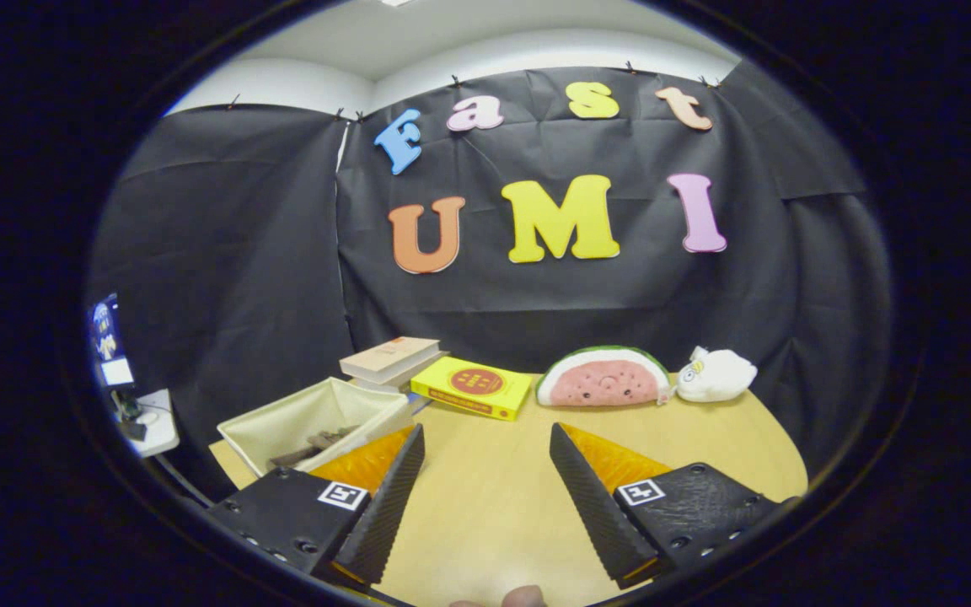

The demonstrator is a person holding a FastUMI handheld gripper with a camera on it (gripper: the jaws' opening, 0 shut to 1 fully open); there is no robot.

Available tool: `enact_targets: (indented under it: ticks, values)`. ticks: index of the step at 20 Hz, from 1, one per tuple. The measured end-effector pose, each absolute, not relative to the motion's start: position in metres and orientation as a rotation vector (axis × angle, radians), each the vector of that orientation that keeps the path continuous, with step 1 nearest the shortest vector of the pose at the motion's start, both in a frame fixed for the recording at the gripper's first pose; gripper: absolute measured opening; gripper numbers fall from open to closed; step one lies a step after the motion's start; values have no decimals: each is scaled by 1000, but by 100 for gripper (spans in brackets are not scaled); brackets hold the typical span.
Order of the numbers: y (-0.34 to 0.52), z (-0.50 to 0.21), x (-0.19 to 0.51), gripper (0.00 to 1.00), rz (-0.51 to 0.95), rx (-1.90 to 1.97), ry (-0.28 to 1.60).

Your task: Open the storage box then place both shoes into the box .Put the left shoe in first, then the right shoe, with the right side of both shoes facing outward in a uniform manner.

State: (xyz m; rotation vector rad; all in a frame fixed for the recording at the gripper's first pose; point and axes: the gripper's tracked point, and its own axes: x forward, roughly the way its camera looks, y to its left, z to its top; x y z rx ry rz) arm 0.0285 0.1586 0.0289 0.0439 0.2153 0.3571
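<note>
Right at the near edge a fingertip (524,597) of the person holding the rig pokes into view, just behind the gripper (485,447). The gripper's 2 fingers are spread wide apart with nothing between them, only bare table, so the claw is released and grasping nothing. Each finger has a ribbed inner face and carries a small square black-and-white marker tag on its body; the pattern is too small to read as anything.

Under it all sits a light tan wooden table top (485,506) with a rounded far edge.

Just past the left finger, touching it in the view, is a cream fabric storage box (317,417), open at the top and sitting at the table's left corner. Some dark brownish stuff lies inside it; I can't tell what it is.

Beyond the box there's a stack of 2 beige books (390,357), and beside it a flat yellow book (473,386) with a round red-orange emblem on its cover. There is printing on the cover and spine but it's too blurry to make out.

Further right along the back of the table, ahead of the right finger, a watermelon-slice plush toy (603,378) stands with a pink face and green rind. Just next to it lies a small white plush toy (715,373).

Off the table to the far left, a small white side shelf (152,426) holds some dark gadgets.
</note>
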Motion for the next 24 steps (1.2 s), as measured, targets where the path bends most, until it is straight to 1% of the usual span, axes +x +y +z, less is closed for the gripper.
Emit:
enact_targets:
  ticks: [5, 7, 9, 13, 15, 18, 23, 24]
  values:
    - [56, -1, 32, 92, 210, -25, 263]
    - [18, -16, 33, 92, 150, 9, 316]
    - [-5, -38, 36, 92, 134, 43, 388]
    - [-22, -101, 45, 92, 152, 9, 574]
    - [-26, -122, 51, 92, 147, -14, 639]
    - [-35, -140, 64, 96, 114, -21, 708]
    - [-35, -163, 79, 96, 128, -18, 811]
    - [-34, -166, 80, 84, 138, -11, 826]
